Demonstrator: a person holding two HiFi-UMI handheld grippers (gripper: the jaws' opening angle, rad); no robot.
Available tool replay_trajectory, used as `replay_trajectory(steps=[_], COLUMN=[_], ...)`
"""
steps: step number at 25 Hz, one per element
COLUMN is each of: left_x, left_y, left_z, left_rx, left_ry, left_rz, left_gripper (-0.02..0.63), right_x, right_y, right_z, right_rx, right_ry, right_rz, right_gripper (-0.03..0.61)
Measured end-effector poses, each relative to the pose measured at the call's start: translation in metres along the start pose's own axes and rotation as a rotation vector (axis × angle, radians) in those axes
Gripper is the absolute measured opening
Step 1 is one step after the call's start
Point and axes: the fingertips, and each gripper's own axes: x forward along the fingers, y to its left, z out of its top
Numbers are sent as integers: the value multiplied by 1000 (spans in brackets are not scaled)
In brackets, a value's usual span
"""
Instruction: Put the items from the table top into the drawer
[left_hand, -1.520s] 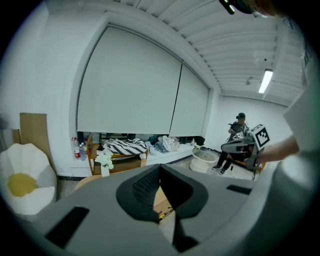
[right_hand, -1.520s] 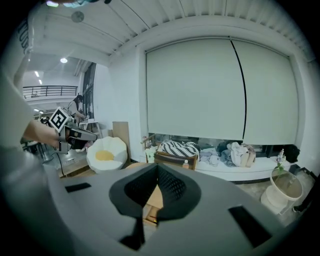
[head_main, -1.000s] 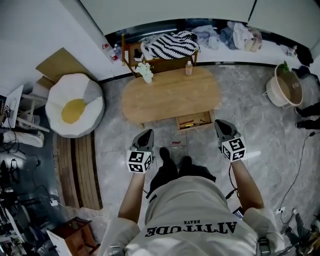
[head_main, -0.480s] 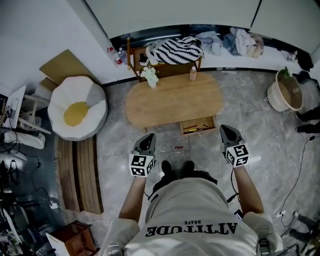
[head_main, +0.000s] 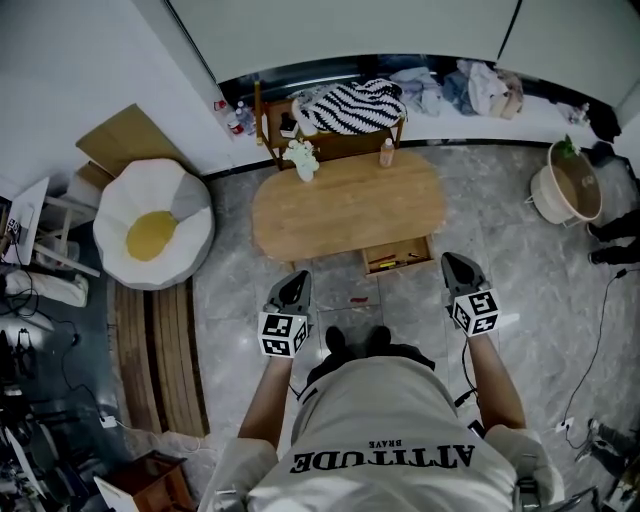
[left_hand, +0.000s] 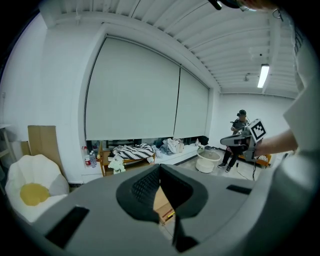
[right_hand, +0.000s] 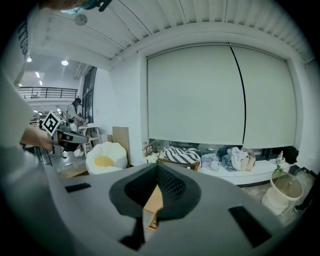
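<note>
A person stands on the grey floor (head_main: 240, 275) in front of a low wooden worktop (head_main: 345, 205) and holds 1 tool in each hand. The left tool (head_main: 296, 280) is up in the air. Its 2 jaws are pressed together at the tips, and nothing is between them. The right tool (head_main: 453, 262) is the same: its jaws are closed tip to tip and hold nothing. Both tools point toward the worktop but do not touch it.

The drawer (head_main: 397, 257) is pulled out from under the near side of the worktop, a bit to the right. Some small red and yellow things lie inside it — they are too small to tell what they are. A small bottle (head_main: 386, 151) stands at the far edge of the worktop. A little white bunch (head_main: 302, 158) sits at the far left edge. Both are well apart from the tools.

A tiny red thing (head_main: 357, 298) lies on the floor just in front of the drawer. Left of the worktop is a big round cushion (head_main: 152, 228) that looks like a fried egg. Behind the worktop lies a striped cloth (head_main: 352, 104), black and white. Far to the right stands a round basket (head_main: 568, 185)
</note>
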Motion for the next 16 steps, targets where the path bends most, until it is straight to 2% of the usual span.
replay_trajectory(steps=[16], left_x=[1], left_y=[17], left_z=[4], left_rx=[-5], left_ry=[-13], left_rz=[-9], left_gripper=[21], right_x=[2], right_y=[9], right_z=[13], right_rx=[-14], right_ry=[0], right_rz=[-17], right_gripper=[18])
